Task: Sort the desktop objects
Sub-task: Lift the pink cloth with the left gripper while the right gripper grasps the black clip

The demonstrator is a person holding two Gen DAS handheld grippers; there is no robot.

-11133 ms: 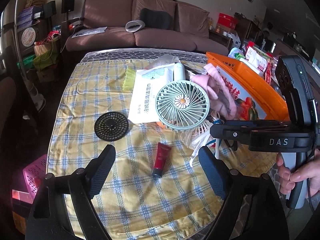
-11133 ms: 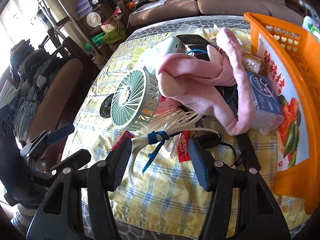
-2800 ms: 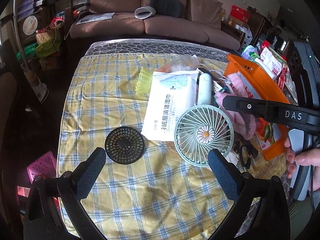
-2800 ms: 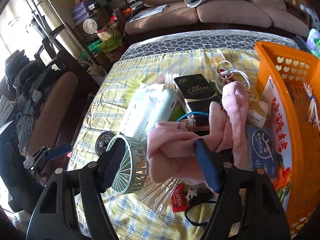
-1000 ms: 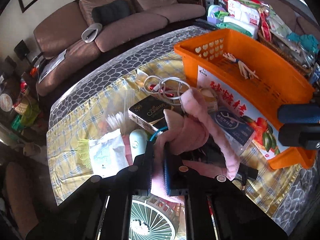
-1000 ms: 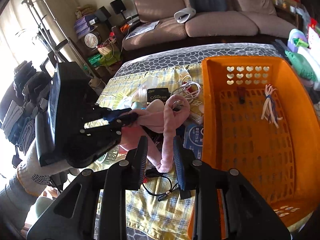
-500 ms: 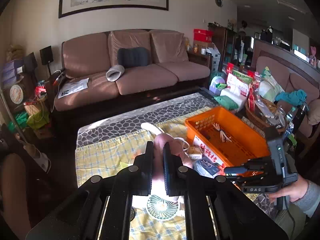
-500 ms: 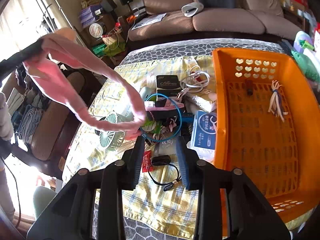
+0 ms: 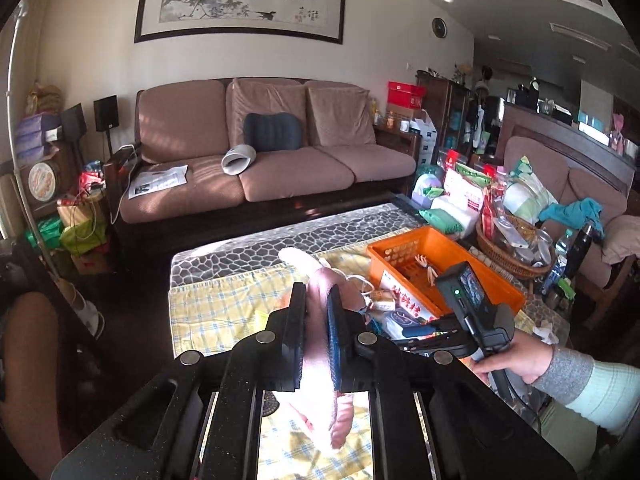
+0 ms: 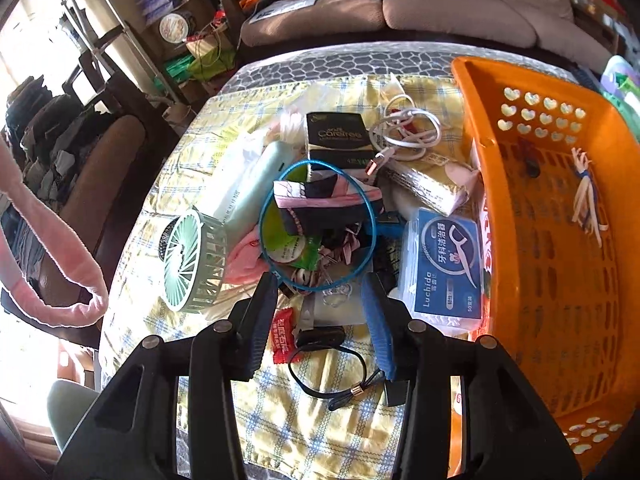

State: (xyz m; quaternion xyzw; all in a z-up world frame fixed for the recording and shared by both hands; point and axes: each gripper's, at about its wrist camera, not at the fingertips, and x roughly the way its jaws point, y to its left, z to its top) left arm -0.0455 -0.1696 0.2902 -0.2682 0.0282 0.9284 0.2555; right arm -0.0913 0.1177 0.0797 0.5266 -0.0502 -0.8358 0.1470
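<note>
Left wrist view: one left gripper [image 9: 317, 322], jaws clamped on one pink cloth [image 9: 320, 364], lifted high above the table [image 9: 224, 258].
Right gripper [image 10: 320, 320]: one, jaws apart, holding nothing, above the clutter.
Basket [image 10: 560, 280]: one, orange, right of the pile; one tie bundle [image 10: 586, 196] inside.
Fan [image 10: 188, 260]: one, green.
Blue hoop [image 10: 318, 226]: one, mid-pile.
Floss box [image 10: 444, 264]: one, touching the basket.
Cable [image 10: 404, 136]: one white coil.

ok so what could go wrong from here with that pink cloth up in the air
The pink cloth hangs long below the left gripper; its loose tail could catch the green fan on the way over. The right gripper sits open above tangled clutter inside the blue hoop, so it may snag several items.
</note>
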